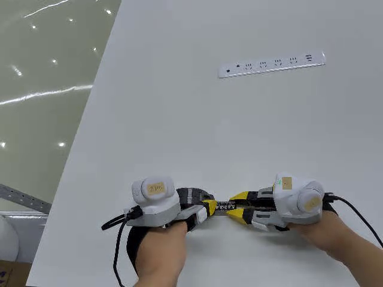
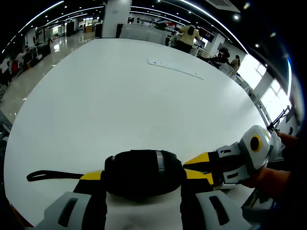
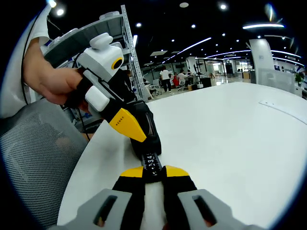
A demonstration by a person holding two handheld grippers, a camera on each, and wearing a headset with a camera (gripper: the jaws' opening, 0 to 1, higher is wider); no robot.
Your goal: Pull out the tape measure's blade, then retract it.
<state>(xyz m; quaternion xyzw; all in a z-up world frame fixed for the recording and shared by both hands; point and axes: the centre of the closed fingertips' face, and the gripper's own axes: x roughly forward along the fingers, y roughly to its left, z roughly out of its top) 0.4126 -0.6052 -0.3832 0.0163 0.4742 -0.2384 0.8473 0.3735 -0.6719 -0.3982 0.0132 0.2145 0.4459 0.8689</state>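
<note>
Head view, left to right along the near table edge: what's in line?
Left claw, shut on the tape measure case → short exposed stretch of blade → right claw, shut on the blade.

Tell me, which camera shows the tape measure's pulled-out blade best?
The right gripper view: the blade runs from the right tongs to the case, with its numerals visible. The head view shows it as a short dark strip. The left gripper view shows the black case, which hides the blade.
</note>
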